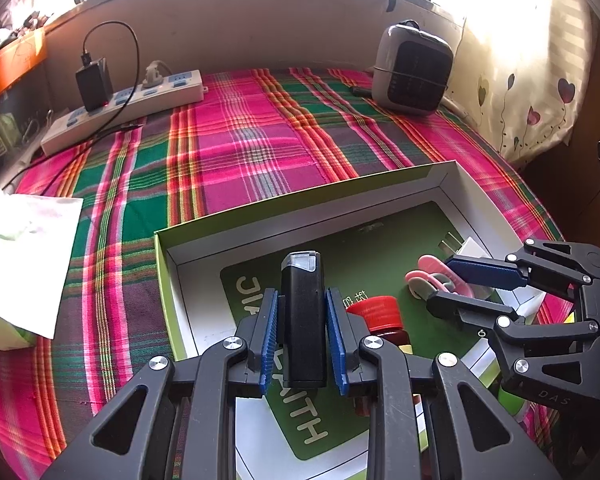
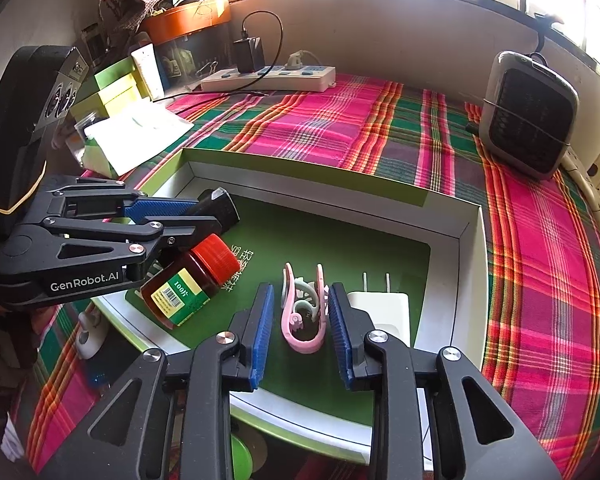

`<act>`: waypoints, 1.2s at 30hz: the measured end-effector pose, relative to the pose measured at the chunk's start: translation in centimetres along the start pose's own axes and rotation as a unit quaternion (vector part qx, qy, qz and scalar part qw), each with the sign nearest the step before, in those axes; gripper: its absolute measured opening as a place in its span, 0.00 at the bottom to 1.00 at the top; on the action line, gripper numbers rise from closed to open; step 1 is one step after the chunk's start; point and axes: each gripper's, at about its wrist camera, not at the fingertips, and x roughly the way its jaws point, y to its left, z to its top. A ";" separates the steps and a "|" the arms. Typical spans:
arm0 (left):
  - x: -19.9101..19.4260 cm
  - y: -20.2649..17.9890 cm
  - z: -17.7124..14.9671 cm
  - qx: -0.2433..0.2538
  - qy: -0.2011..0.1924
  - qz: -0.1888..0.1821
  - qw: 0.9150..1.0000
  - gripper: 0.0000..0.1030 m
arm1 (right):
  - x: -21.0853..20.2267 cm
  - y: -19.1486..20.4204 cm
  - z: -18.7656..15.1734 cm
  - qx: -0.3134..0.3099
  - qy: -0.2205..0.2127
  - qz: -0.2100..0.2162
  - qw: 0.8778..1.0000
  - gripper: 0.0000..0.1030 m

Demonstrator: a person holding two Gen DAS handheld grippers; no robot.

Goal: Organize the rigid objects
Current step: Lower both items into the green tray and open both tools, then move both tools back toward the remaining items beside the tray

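Note:
A shallow green-lined cardboard box [image 1: 300,196] [image 2: 452,204] lies on the plaid cloth. My left gripper [image 1: 302,336] [image 2: 180,216] is shut on a black rectangular device [image 1: 303,316] [image 2: 220,210] and holds it over the box's left part. A red-capped brown bottle [image 1: 376,316] [image 2: 188,280] lies on its side in the box beside it. My right gripper [image 2: 300,328] [image 1: 448,284] is open around a pink hair clip [image 2: 302,312] [image 1: 436,276] lying on the box floor. A white plug adapter [image 2: 380,308] [image 1: 470,248] lies to the clip's right.
A small grey heater [image 1: 410,68] [image 2: 528,112] stands at the back right. A white power strip [image 1: 124,108] [image 2: 272,76] with a black charger is at the back left. White paper [image 1: 24,256] [image 2: 136,136] and green boxes [image 2: 112,84] are at the left.

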 end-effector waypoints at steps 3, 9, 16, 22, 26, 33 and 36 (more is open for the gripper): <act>-0.2 -0.1 -0.1 0.000 -0.001 0.000 1.000 0.23 | -0.2 0.0 -0.1 0.002 -0.003 0.003 1.000 0.33; -1.1 -0.2 -0.3 -0.003 -0.008 -0.004 1.000 0.24 | -0.9 0.1 0.0 0.008 -0.013 0.003 1.000 0.36; -2.8 -0.2 -0.7 -0.012 -0.025 -0.010 1.000 0.29 | -2.2 -0.4 -0.3 0.026 -0.028 0.002 0.999 0.36; -5.0 -0.2 -1.6 -0.024 -0.047 -0.019 0.998 0.32 | -4.2 -0.7 -0.9 0.041 -0.048 0.005 0.998 0.36; -6.4 0.1 -2.4 -0.034 -0.059 -0.021 0.997 0.33 | -5.7 -0.8 -1.8 0.050 -0.061 0.002 0.997 0.36; -9.4 0.5 -4.6 -0.053 -0.090 -0.023 0.994 0.35 | -8.0 -1.1 -3.7 0.061 -0.071 0.000 0.996 0.37; -10.1 0.8 -5.9 -0.063 -0.092 -0.023 0.993 0.35 | -8.7 -1.0 -4.8 0.064 -0.074 0.001 0.995 0.40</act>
